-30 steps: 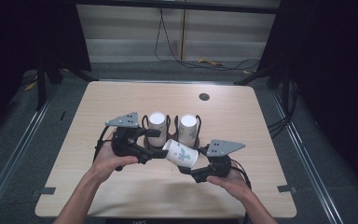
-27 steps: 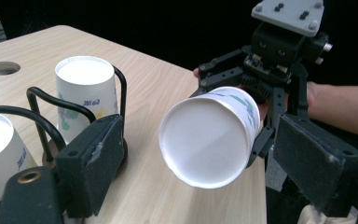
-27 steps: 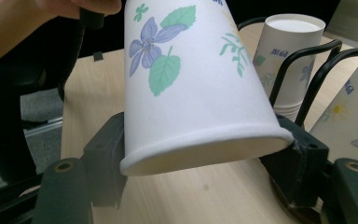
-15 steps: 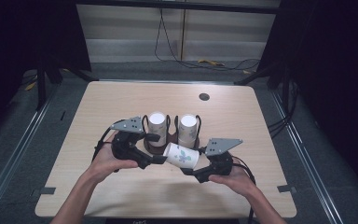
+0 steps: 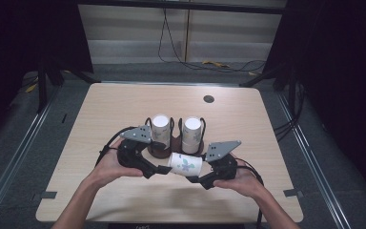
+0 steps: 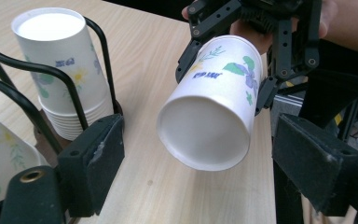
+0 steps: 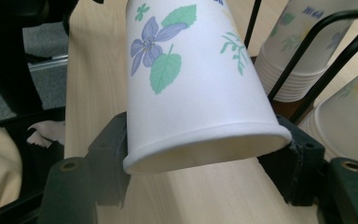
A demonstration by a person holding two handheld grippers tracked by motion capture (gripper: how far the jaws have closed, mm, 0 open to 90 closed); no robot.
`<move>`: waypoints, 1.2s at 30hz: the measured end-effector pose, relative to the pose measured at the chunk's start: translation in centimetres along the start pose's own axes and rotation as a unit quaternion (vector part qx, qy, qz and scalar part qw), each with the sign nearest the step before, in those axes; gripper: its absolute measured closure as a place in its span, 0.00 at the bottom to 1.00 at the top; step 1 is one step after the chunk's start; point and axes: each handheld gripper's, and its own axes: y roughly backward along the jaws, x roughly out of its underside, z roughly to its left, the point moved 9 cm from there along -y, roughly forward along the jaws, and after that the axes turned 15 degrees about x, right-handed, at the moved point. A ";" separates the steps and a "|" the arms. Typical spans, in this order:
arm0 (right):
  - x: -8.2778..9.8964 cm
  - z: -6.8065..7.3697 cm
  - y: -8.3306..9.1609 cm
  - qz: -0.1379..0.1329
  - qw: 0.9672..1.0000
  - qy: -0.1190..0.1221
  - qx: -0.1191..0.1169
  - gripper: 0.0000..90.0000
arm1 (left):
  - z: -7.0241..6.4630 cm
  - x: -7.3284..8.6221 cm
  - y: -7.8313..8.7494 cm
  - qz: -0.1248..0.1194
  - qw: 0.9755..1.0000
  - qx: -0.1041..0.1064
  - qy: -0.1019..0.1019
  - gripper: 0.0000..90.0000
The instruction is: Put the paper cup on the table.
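The pale wooden surface (image 5: pixel 124 109) is the largest thing here; its near edge runs off the bottom of the high view, and a small dark round mark (image 5: pixel 208 98) sits far back on it. Two black wire holders (image 5: pixel 171 139) stand side by side at the middle, each with one stack of upturned flowered paper cups: the left stack (image 5: pixel 160 128) and the right stack (image 5: pixel 191 134). How many cups each stack has cannot be counted; only the ribbed rims at the foot of one show in the left gripper view, and the other stack is cut off at that view's edge.

Two forearms come in from below, the elbows out of frame. The left tongs (image 5: pixel 164 170) stand wide, their black pads on either side of the single paper cup (image 5: pixel 186 163) without pressing on it, its closed base turned toward them. The right tongs (image 5: pixel 194 179) have just been closing and now pinch that cup near its open rim, one pad on each side. The cup lies on its side, raised off the surface, just in front of the two holders, between the hands. Its mouth is partly hidden behind the right pads.
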 end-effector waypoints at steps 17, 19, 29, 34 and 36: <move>-0.3 0.4 -0.2 0.054 0.997 0.055 -0.019 0.36 | -0.7 1.1 -1.6 0.085 0.996 0.018 -0.026 0.22; -0.2 0.6 -0.3 0.061 0.996 0.061 -0.022 0.36 | -0.7 1.1 -1.7 0.105 0.994 0.017 -0.037 0.23; -0.1 0.9 -0.5 0.074 0.994 0.070 -0.028 0.36 | -0.9 1.1 -2.2 0.132 0.990 0.017 -0.042 0.25; -0.2 0.9 -0.6 0.073 0.994 0.069 -0.029 0.36 | -1.0 0.3 -2.2 0.134 0.990 0.012 -0.049 0.27; -0.2 1.0 -0.7 0.076 0.994 0.070 -0.031 0.36 | -1.0 0.2 -2.2 0.141 0.989 0.012 -0.051 0.27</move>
